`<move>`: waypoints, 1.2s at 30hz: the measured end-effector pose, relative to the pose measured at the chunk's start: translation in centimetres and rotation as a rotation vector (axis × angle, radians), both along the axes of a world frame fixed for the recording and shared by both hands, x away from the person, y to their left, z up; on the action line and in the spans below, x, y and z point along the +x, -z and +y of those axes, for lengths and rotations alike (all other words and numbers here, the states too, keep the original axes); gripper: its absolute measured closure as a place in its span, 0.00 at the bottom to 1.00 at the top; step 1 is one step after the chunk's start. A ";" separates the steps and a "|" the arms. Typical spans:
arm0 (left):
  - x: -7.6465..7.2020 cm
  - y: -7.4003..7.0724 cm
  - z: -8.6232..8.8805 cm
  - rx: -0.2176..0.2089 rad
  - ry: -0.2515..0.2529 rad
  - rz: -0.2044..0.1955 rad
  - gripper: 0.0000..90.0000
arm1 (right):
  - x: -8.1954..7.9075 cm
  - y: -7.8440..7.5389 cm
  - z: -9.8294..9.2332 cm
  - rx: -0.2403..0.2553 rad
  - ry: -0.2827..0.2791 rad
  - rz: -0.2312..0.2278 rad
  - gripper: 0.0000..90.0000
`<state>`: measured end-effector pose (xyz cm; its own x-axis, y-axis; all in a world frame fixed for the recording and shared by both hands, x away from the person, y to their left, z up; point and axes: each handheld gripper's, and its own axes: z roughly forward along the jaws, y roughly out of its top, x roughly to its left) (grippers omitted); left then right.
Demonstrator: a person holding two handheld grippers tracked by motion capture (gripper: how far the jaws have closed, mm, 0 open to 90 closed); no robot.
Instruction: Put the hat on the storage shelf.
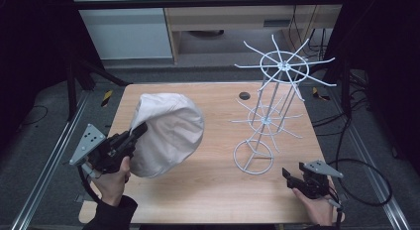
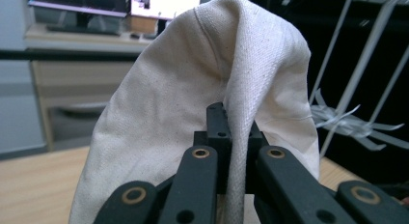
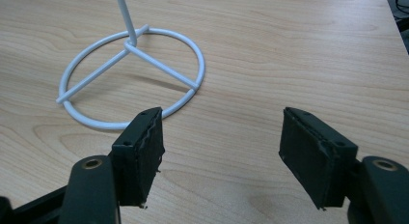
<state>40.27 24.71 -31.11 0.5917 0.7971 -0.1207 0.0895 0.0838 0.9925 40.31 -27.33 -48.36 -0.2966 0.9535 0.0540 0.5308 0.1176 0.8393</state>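
One table (image 1: 213,190), one cloth (image 1: 168,133), one white wire rack (image 1: 277,96), and my two grippers. The rack has two tiers of radiating hooks, one post and one ring base with three spokes.

High view: my left gripper (image 1: 130,136) is lifted over the table's left part, its jaws closed on an edge of the cloth, which hangs as a rounded cream bundle with its lower end at or near the wood; I cannot tell whether it touches. The rack stands upright on the right half, well apart from the cloth. My right gripper (image 1: 293,179) rests low near the front right corner, near the ring base. One dark round hole (image 1: 244,95) sits in the table's far edge.

Left gripper view: a folded seam of the cloth (image 2: 212,79) runs down between my jaws, pinched there; the weave is plain. Part of the rack (image 2: 352,89) shows behind at right.

Right gripper view: my right gripper (image 3: 222,151) has its jaws wide apart, holding nothing, bare wood between them. The ring base (image 3: 130,74) lies just beyond my left jaw, with the post rising from its hub.
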 end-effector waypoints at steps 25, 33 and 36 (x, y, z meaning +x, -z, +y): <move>-1.6 -6.0 -4.6 -0.214 0.178 -0.207 0.98 | 0.0 0.0 -0.1 -0.015 -0.002 -0.028 0.33; -2.1 -7.5 -5.9 -0.253 0.219 -0.248 0.98 | 0.0 0.0 -0.1 -0.015 -0.001 -0.028 0.32; -2.3 -7.9 -6.3 -0.259 0.230 -0.257 0.98 | 0.0 0.0 -0.2 -0.014 -0.002 -0.027 0.32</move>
<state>38.00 18.43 -23.18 0.7875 0.6033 -0.1255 -0.1119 0.3403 0.9336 40.30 -27.49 -48.35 -0.3001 0.9534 0.0320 0.5074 0.1311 0.8517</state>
